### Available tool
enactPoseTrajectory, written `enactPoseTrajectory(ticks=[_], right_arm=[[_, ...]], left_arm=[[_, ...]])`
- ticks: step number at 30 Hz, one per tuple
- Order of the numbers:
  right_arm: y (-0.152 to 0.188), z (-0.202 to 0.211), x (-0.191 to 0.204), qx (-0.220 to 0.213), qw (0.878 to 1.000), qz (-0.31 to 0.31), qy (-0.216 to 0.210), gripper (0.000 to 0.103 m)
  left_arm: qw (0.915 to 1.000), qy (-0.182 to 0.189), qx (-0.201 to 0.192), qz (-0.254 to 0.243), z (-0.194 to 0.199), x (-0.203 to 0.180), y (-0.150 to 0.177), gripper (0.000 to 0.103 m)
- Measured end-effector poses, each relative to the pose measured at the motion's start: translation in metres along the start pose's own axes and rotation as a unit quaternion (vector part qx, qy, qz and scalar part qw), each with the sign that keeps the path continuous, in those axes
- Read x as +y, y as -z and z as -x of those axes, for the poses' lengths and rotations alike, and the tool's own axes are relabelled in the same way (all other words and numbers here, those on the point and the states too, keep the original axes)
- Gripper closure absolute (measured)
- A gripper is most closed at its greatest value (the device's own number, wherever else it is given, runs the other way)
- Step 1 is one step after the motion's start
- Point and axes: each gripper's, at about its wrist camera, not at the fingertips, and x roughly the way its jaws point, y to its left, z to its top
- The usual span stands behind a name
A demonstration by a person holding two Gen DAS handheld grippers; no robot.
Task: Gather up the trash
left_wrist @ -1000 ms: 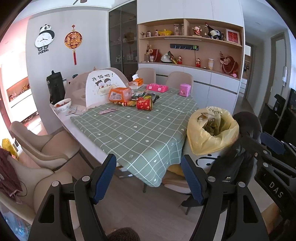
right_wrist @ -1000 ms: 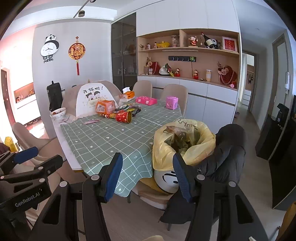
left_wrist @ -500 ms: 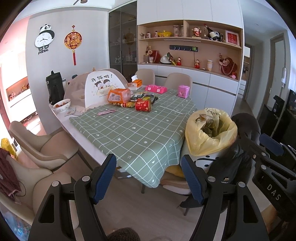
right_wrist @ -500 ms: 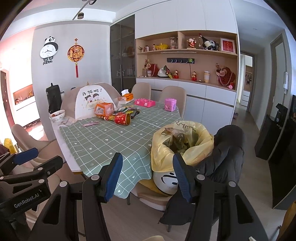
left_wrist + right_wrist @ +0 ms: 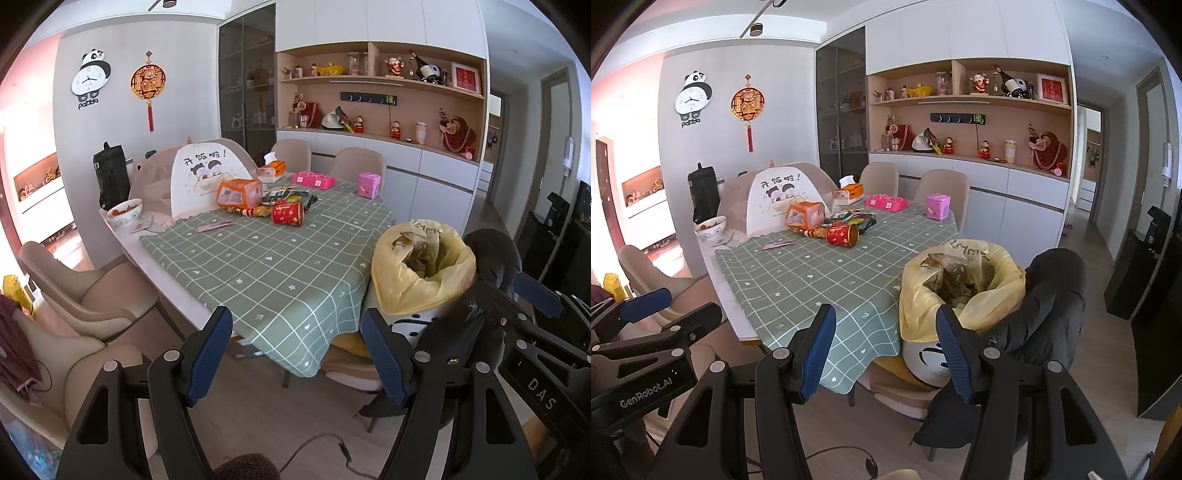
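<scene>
Both cameras sit slightly higher and a touch farther back than a second ago, so the table with its green checked tablecloth [image 5: 258, 266] reads a little smaller and lower in each view; nothing on it has shifted, and neither gripper has closed or picked anything up in that time.

Left gripper [image 5: 297, 354] hangs over the floor short of the near table corner, jaws released and empty. Right gripper [image 5: 886, 354] is likewise spread wide with nothing between its blue pads [image 5: 817, 352], aimed at the gap between the cloth's edge and the yellow plastic trash bag [image 5: 960, 288], which stands open on a beige chair beside the table and is already partly full of brownish scraps.

What remains to collect lies well away at the far end of the cloth: a red paper cup tipped on its side [image 5: 287, 214], a heap of crumpled foil snack wrappers [image 5: 284, 197] just behind it, and a flat pink paper slip [image 5: 214, 226] a little nearer the camera.

All of it should be very light. Thin card like the cup's crushes easily, so a gentle pinch across the rim or one wall seems best (it may roll when nudged). Wrappers will be slick and springy; bunching a fold between the pads should hold better than a flat edge. Lying flush on the cloth, the slip looks hardest to lift.
</scene>
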Motion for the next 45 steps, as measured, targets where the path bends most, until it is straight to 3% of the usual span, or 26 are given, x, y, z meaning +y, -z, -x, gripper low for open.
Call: enactPoseTrajectory(ticks=[33,45], right_arm=[[0.002,-0.005,-0.002,0.006,1.0,-0.003,-0.008,0.049],[-0.02,-0.034,-0.015,0.004,1.0,0.005,-0.02,0.049]], left_arm=[[1.0,-0.004,0.005,0.006,-0.004,-0.002,-0.002,0.03],[0.9993,-0.03,-0.001,0.021,-0.03,-0.006,-0.026,0.03]])
